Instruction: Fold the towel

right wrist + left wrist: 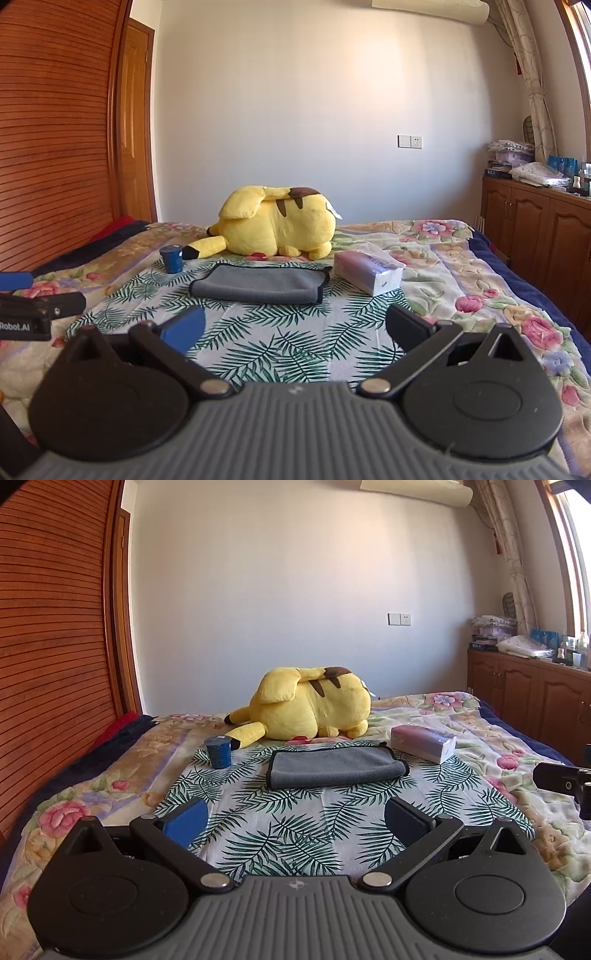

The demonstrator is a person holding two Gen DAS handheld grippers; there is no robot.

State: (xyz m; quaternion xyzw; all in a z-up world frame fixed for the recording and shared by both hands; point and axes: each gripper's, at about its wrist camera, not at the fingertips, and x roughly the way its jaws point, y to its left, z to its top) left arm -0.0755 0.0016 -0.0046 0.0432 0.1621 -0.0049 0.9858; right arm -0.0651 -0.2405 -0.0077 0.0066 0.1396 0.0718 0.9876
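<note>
Grey folded microfibre towel (337,767) on palm-leaf cloth (295,834) over floral bed (461,266) | left tongs (295,821), right tongs (295,328) wide open, empty | white wall (295,590) behind

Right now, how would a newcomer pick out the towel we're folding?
Find the big yellow Pikachu plush on the bed. On the palm-leaf cloth just in front of it lies the grey towel, flat, between a small blue cup and a tissue pack. It alone is grey with dark edging.

Both wrist views low, facing bed (480,738)
</note>
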